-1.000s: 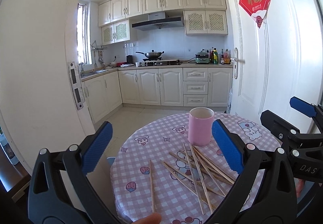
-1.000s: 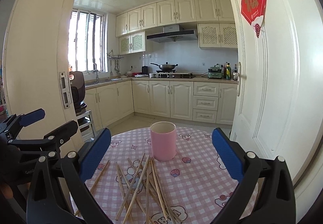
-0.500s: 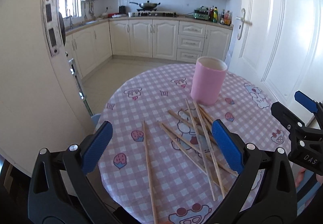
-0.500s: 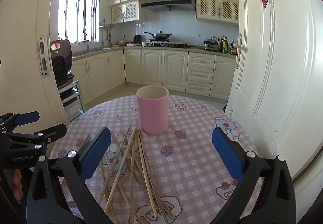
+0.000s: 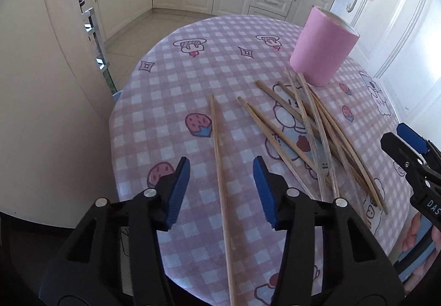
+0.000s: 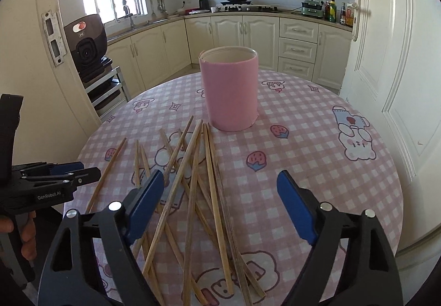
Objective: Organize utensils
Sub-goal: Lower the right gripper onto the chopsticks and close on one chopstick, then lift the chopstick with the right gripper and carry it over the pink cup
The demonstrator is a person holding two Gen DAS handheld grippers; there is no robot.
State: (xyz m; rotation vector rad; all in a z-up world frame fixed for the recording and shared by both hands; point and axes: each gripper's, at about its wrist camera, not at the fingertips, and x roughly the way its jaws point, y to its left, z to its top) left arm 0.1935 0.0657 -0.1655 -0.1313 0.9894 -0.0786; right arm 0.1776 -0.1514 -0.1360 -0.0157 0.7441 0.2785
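Note:
A pink cup (image 5: 322, 47) (image 6: 230, 91) stands upright on the round checked table (image 5: 171, 91) (image 6: 303, 140). Several wooden chopsticks (image 5: 311, 135) (image 6: 193, 184) lie crossed in a loose pile in front of it. One single chopstick (image 5: 217, 146) (image 6: 107, 171) lies apart on the left. My left gripper (image 5: 222, 176) straddles this single chopstick with its jaws closing, and the pads do not touch it. My right gripper (image 6: 220, 179) hovers over the pile, its jaws closing too, with the near ends of several sticks below the gap and none gripped. Each gripper also shows in the other's view: right gripper (image 5: 408, 151), left gripper (image 6: 69, 171).
A white door (image 6: 386, 72) stands close on the table's right. A door frame and a black appliance on a metal rack (image 6: 88, 41) are on the left. Kitchen cabinets (image 6: 248, 36) line the far wall. A person's fingers (image 6: 24, 237) hold the left gripper's handle.
Both grippers have come down and tilted toward the table. Their jaws have narrowed from wide open. The left one now has the single chopstick between its jaws.

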